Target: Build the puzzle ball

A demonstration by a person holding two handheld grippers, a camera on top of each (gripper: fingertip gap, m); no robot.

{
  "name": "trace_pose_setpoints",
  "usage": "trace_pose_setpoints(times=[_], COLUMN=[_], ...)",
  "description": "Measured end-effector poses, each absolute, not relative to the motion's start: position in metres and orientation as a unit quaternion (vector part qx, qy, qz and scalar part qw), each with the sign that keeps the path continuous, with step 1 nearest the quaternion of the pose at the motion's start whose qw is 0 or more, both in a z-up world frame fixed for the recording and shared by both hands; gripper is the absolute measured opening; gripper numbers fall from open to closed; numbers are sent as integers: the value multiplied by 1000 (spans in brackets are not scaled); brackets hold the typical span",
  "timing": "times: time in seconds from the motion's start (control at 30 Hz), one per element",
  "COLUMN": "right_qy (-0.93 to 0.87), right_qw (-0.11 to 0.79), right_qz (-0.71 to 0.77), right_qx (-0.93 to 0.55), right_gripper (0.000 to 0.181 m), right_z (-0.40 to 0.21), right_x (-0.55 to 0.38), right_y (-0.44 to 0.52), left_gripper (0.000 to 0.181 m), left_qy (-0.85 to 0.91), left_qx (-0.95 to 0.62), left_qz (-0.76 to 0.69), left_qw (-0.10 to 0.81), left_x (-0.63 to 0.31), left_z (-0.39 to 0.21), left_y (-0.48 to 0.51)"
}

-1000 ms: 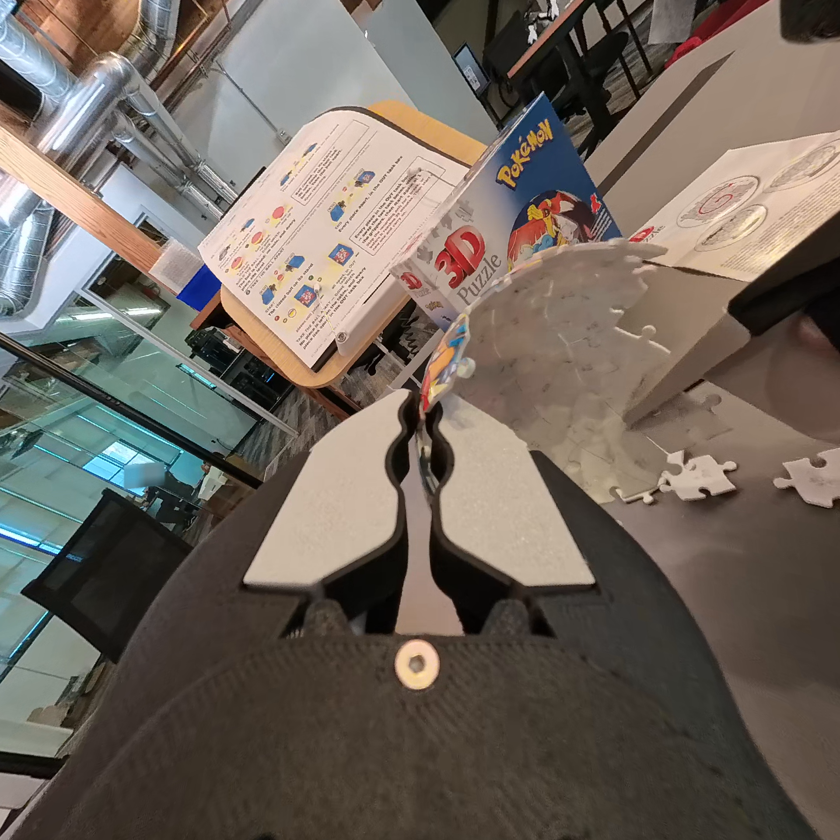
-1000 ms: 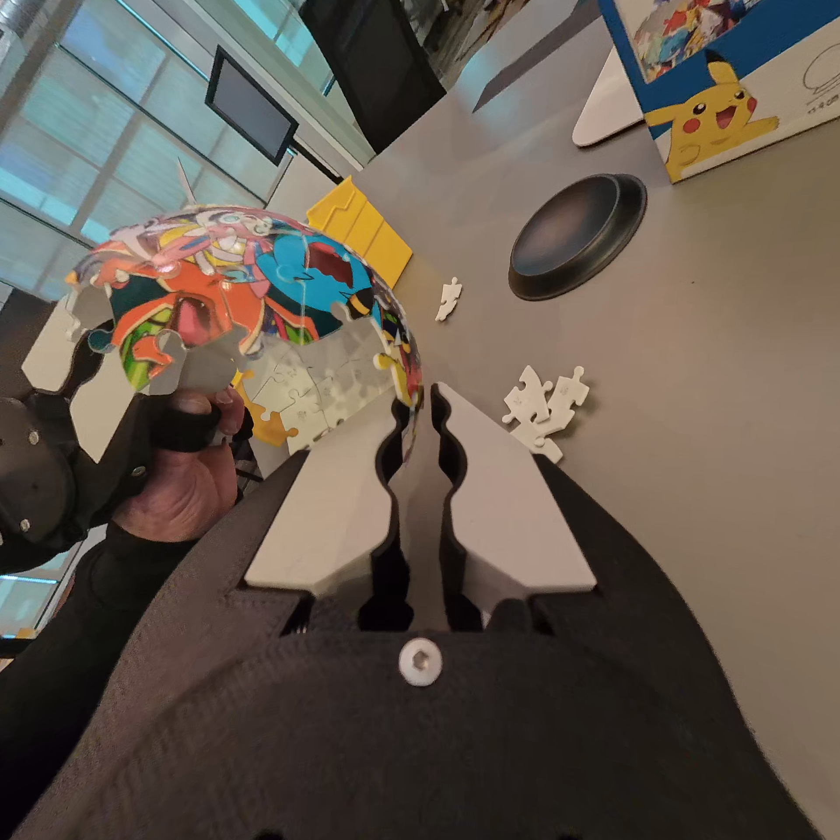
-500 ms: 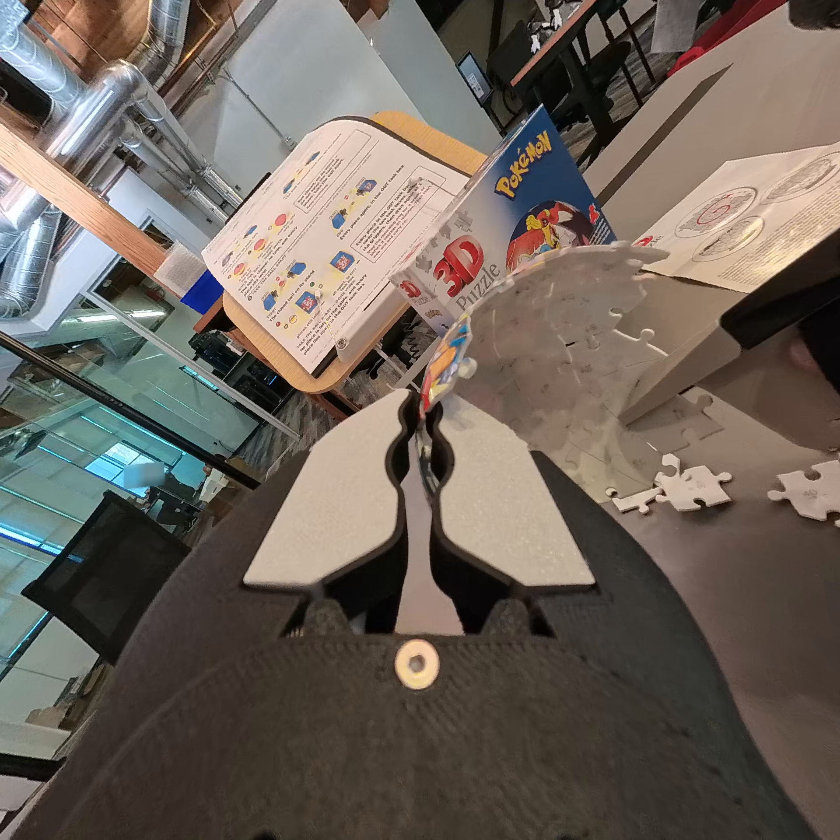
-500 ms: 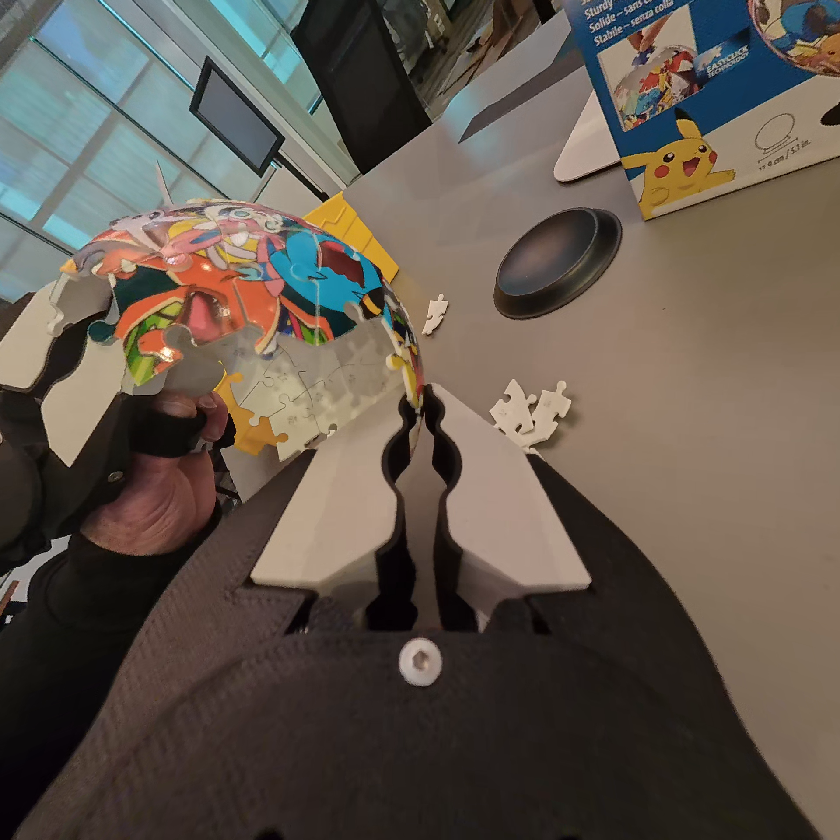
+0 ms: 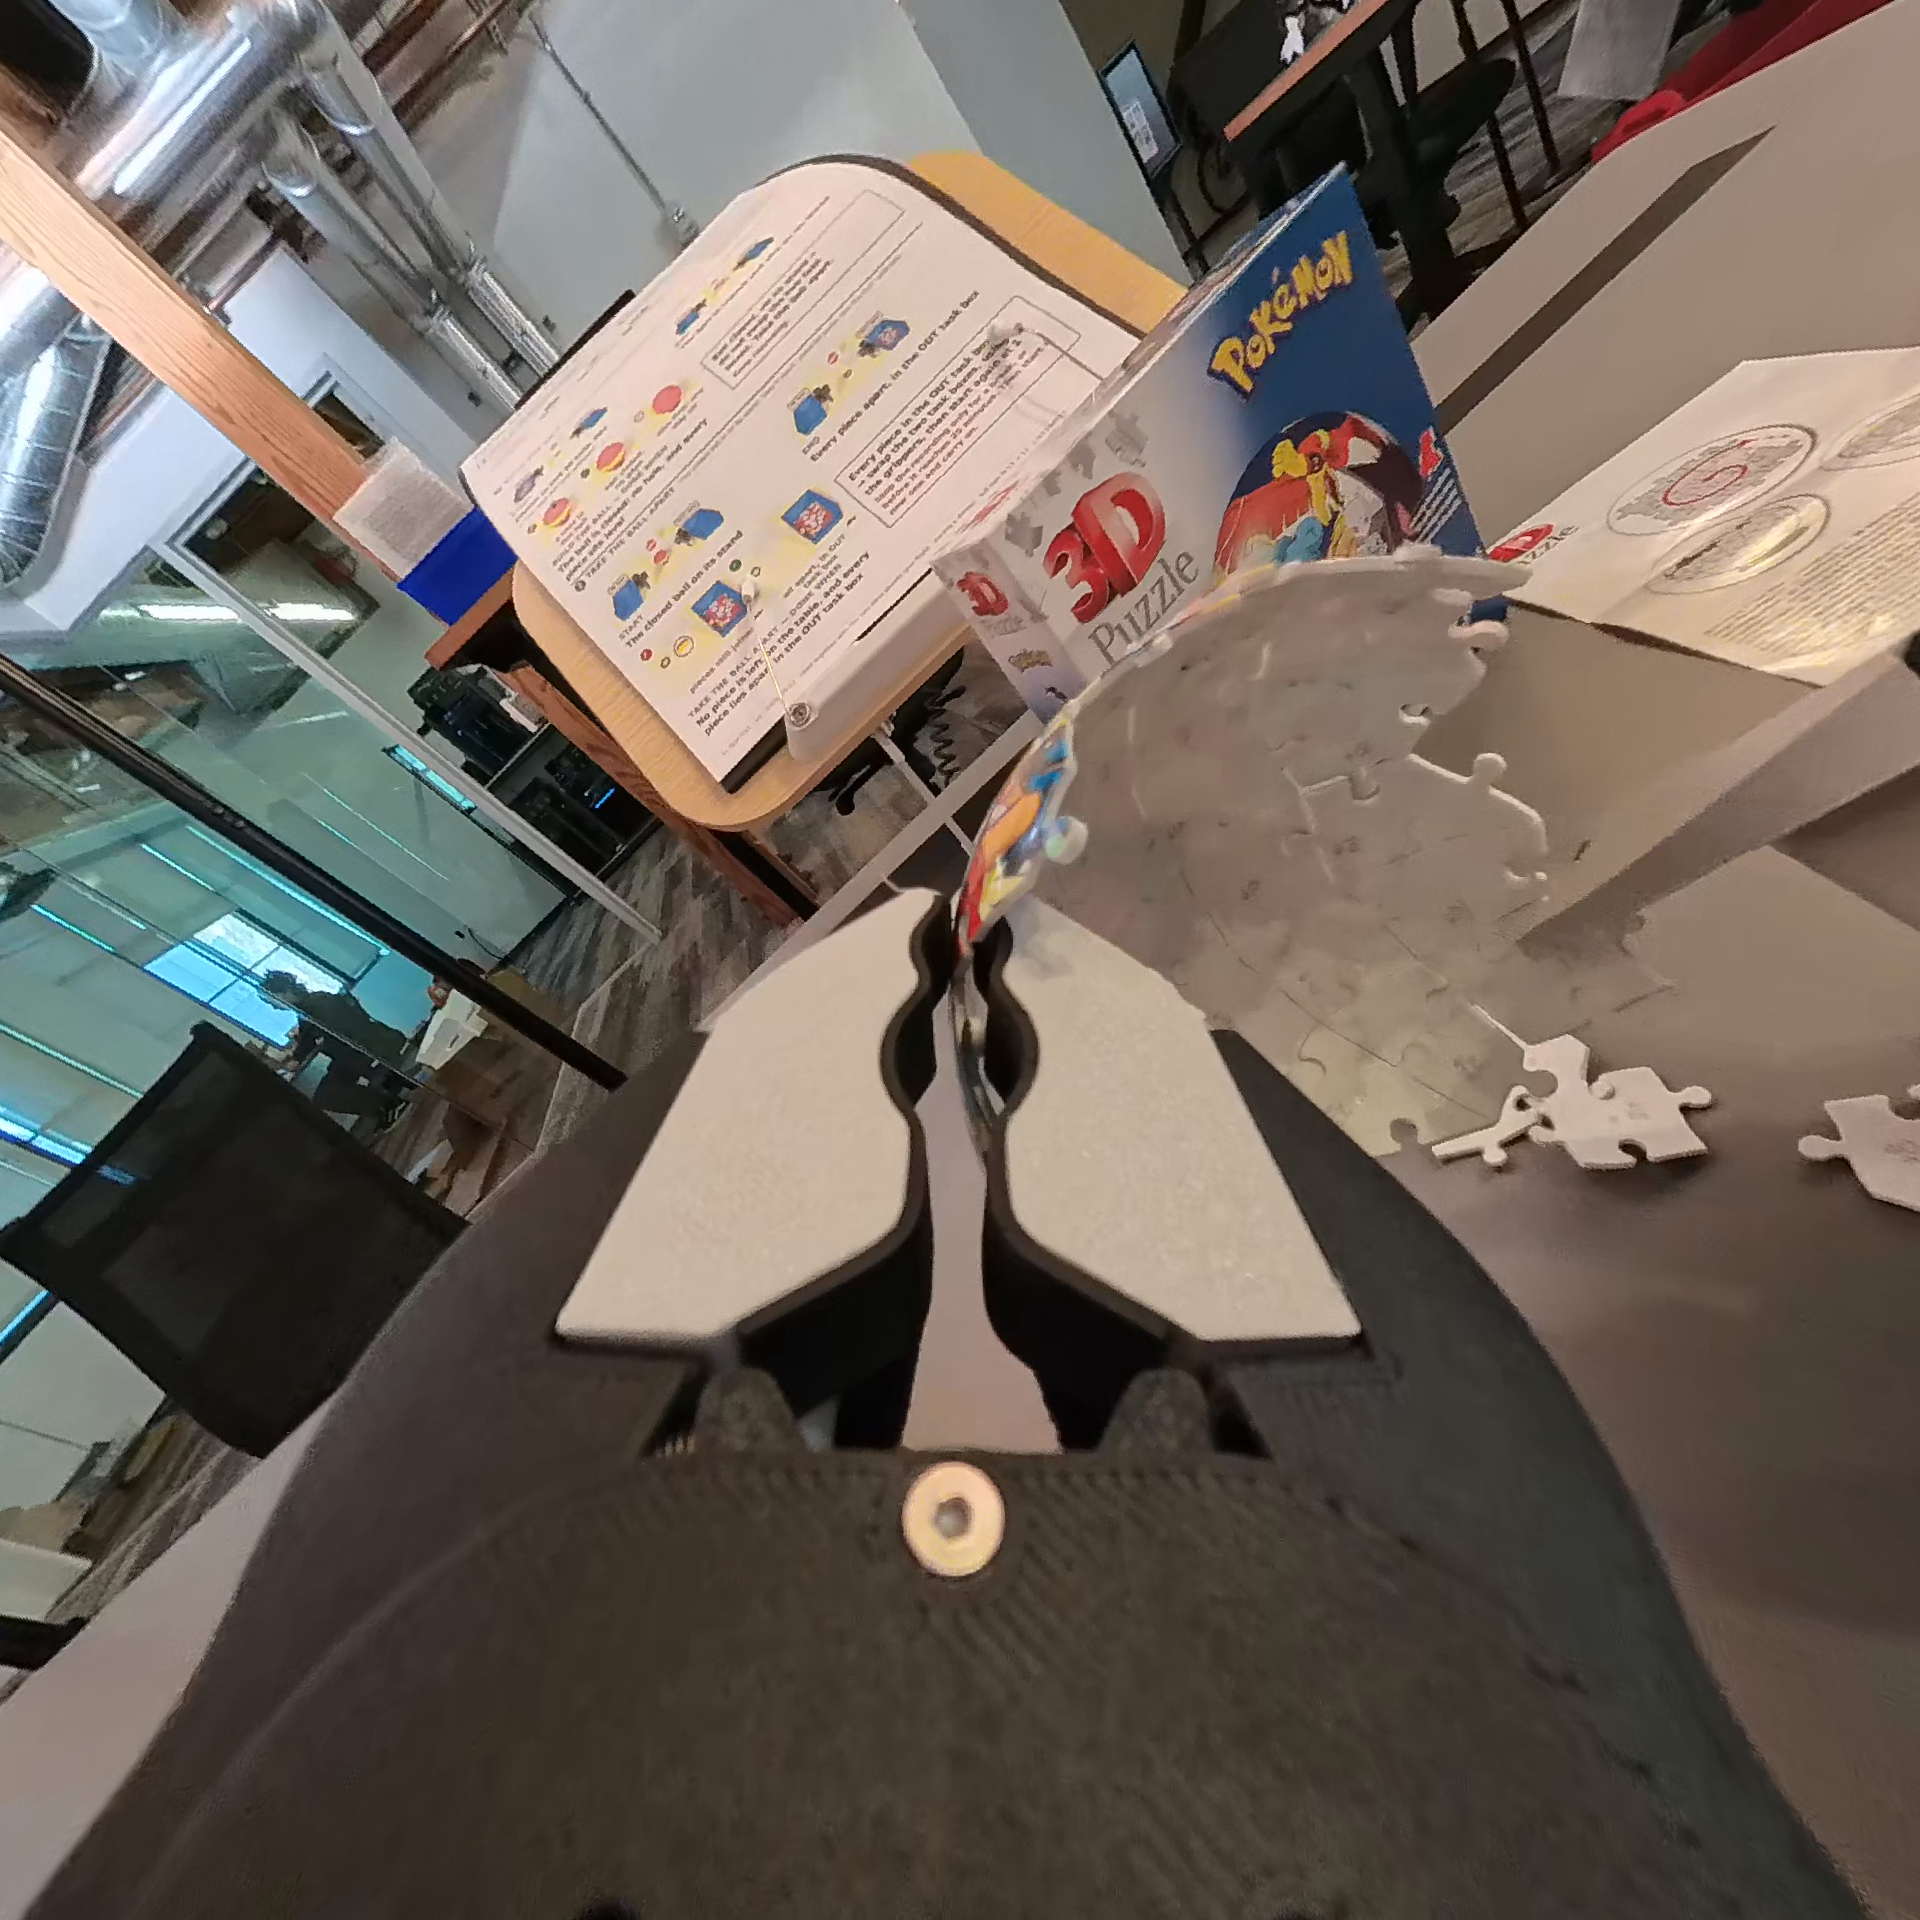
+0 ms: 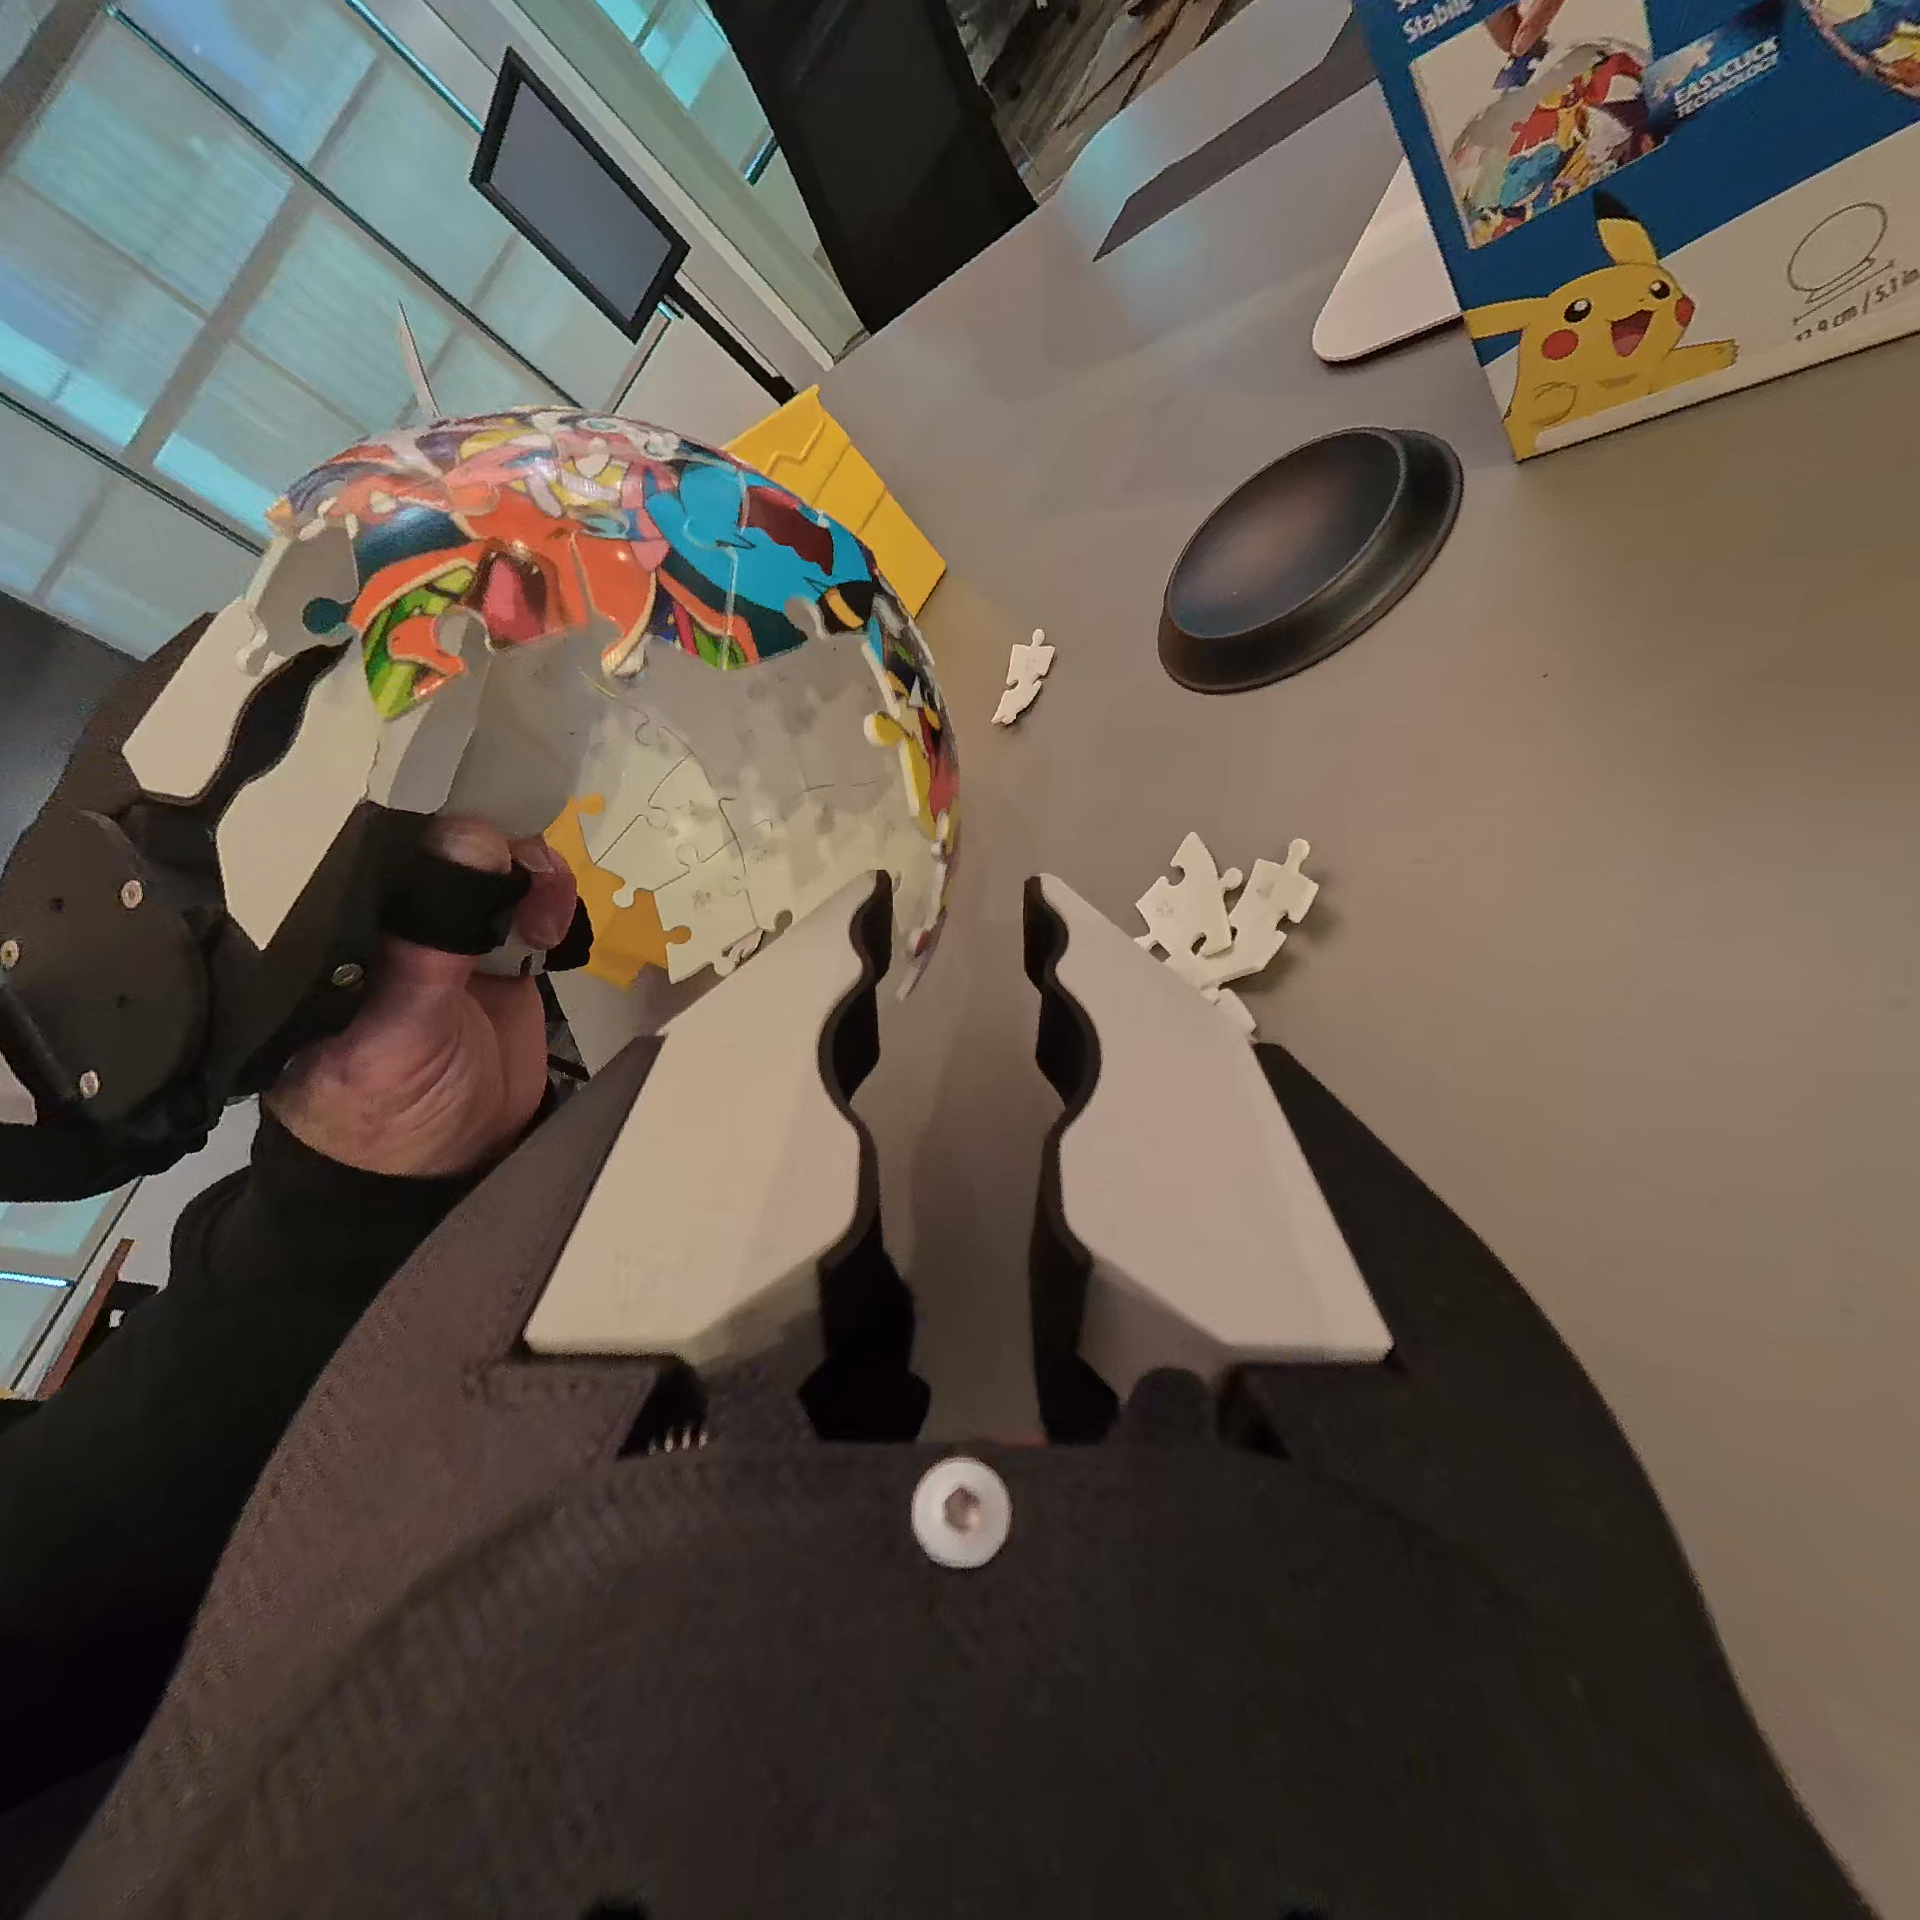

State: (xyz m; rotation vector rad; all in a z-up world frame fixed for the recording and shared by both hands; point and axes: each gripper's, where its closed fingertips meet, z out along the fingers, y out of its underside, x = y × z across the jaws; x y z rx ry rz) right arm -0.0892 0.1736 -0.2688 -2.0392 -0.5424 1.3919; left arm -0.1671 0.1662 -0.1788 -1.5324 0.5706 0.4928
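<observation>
The left gripper [image 5: 971, 925] pinches the rim of the half-built puzzle ball [image 6: 623, 665], held above the grey table [image 6: 1558, 935]. The right gripper [image 6: 956, 904], clamped on the ball's near edge half a second ago, now stands open just beside it. Three loose pieces [image 6: 1226, 914] lie rightward, one [image 6: 1023, 675] farther off.

Grey table [image 6: 1558, 935] w/ loose white pieces [image 6: 1226, 914], black dish [image 6: 1309, 561], puzzle box [image 6: 1662, 208], yellow tray [image 6: 831, 488].

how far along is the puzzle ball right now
Done: roughly half the shell of the puzzle ball is joined. In hand: the left gripper clamps its rim; the right gripper is open beside it. Left: loose pieces lie on the table, black stand unused.
</observation>
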Motion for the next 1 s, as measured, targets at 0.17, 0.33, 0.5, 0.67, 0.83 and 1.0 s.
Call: trace_pose_setpoints(times=[0.17,0.33,0.5,0.67,0.83,1.0], right_qy=[-213,-222,-229,-243,-259,-337], right_qw=[304,311,306,300,311,355], right_qz=[511,490,482,471,475,454], right_qx=[-775,-784,-789,-793,-781,-745], right_gripper=[24,27,30,28,31,34], right_z=[-273,-274,-274,-276,-269,-251], right_x=[-90,-85,-79,-77,-80,-99], right_y=[173,178,182,182,185,189], left_gripper=[4,3,3,4,4,4], left_qy=[233,190,147,113,84,91], left_qx=[-695,-722,-754,-769,-785,-790], left_qz=[201,172,131,113,91,92], left_qw=[650,643,627,619,607,599], left_x=[-175,-189,-198,-208,-218,-212], left_z=[-185,-193,-206,-212,-219,-219], left_y=[168,170,173,172,168,165])
